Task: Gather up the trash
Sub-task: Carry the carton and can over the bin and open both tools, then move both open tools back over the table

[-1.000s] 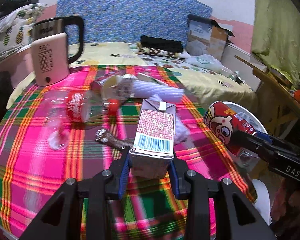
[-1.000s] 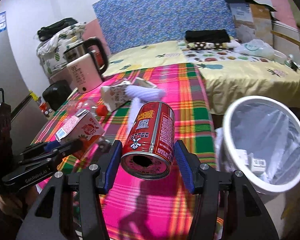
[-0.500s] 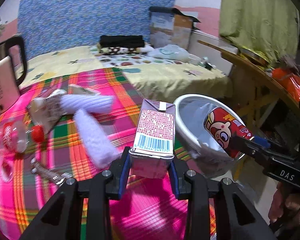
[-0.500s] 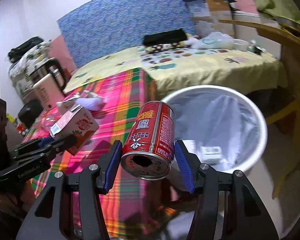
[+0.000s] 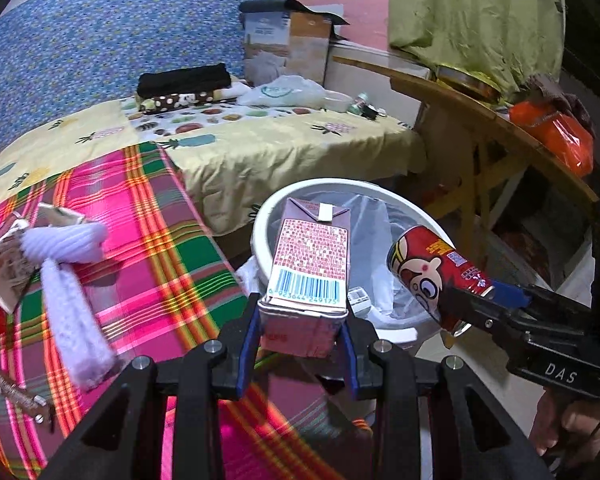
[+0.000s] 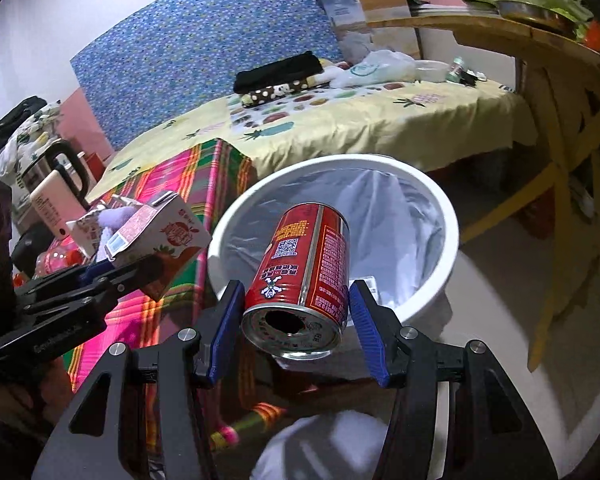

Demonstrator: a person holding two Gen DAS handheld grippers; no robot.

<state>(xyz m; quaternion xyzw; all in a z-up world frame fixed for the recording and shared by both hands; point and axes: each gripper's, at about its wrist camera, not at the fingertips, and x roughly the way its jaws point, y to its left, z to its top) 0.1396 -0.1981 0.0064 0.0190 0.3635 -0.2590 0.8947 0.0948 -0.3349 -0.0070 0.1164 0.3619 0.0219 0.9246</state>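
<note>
My left gripper [image 5: 300, 334] is shut on a pink drink carton [image 5: 310, 268], barcode side up, held over the near rim of the white bin [image 5: 260, 224]. My right gripper [image 6: 296, 320] is shut on a red drink can [image 6: 304, 276] whose opened end faces the camera; it hangs over the bin's [image 6: 452, 236] near edge. The bin has a clear liner and a small white box at the bottom. From the left wrist the can [image 5: 432, 276] and right gripper [image 5: 472, 304] show at right; from the right wrist the carton [image 6: 160, 236] and left gripper [image 6: 112, 276] show at left.
A pink plaid table [image 5: 148, 248] at left still bears a white knitted cloth [image 5: 68, 292], a torn carton [image 5: 4, 264] and wrappers. A kettle [image 6: 56, 188] stands at its far side. Behind is a yellow bed [image 5: 260, 140]; a wooden table [image 5: 480, 120] stands right of the bin.
Both grippers have swung right from above the plaid table to over the bin, each keeping its item. The kettle and clear bottle left the left wrist view.
</note>
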